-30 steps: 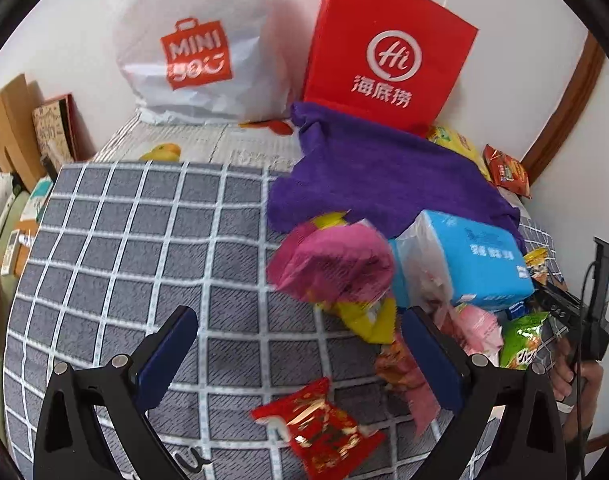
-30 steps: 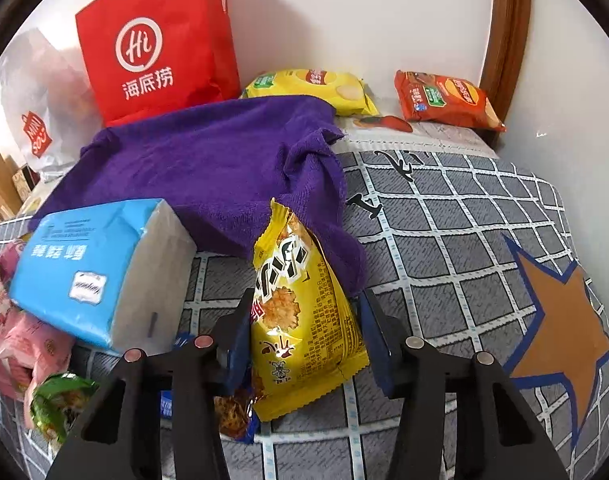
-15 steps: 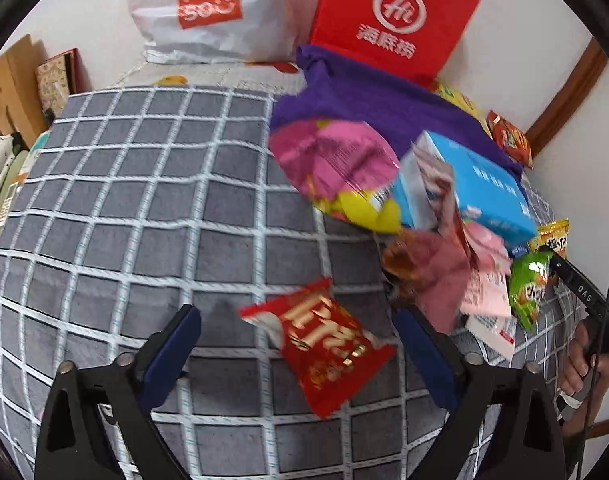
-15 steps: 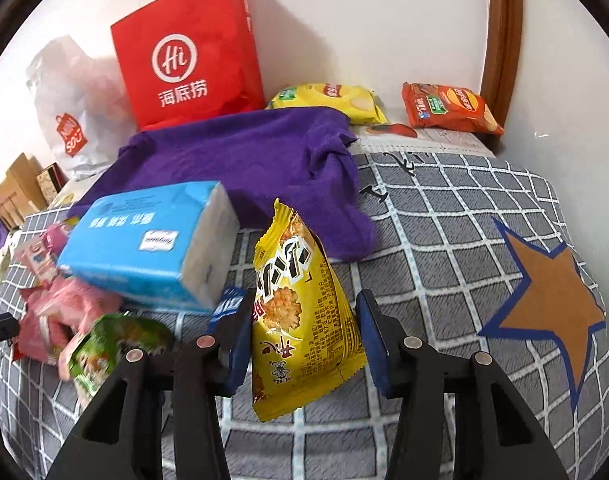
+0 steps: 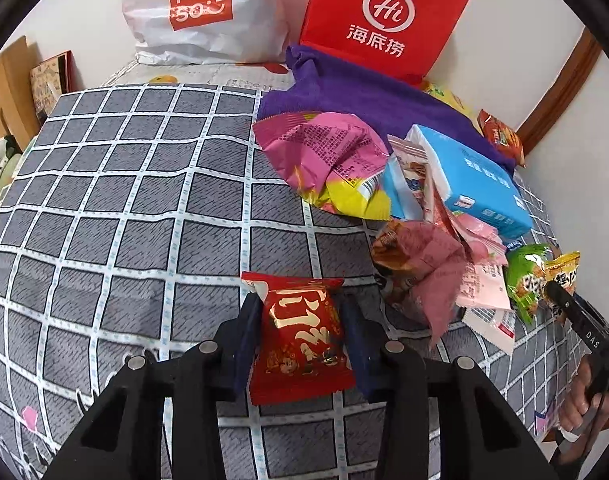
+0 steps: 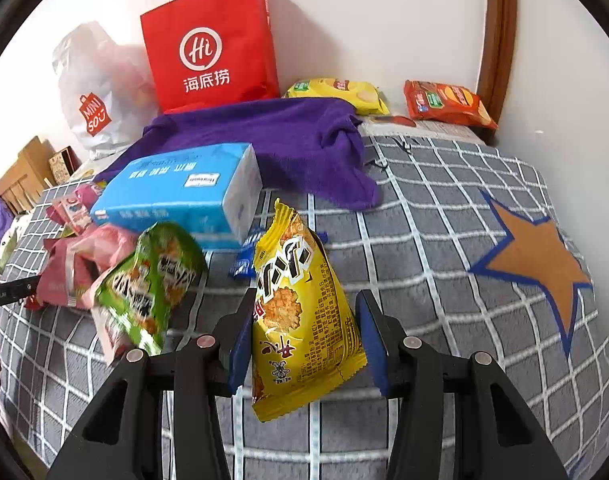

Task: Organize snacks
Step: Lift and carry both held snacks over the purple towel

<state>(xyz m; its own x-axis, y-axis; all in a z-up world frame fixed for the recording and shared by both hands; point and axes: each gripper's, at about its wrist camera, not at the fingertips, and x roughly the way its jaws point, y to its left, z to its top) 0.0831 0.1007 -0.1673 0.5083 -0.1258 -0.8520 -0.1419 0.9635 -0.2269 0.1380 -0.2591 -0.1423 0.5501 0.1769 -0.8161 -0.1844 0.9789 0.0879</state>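
our left gripper (image 5: 300, 326) is closing w/ the red snack pack (image 5: 300, 340) btwn its pads; right gripper (image 6: 304, 332) clamped on yellow snack bag (image 6: 300, 316).

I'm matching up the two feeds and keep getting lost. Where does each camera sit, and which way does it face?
Left wrist: on the left tongs, angled down at the checked cover; jaws closing around the red packet; the other hand shows at right.
Right wrist: on the right tongs, angled down, gripping the yellow packet.
Shared: red bag, blue tissue pack.
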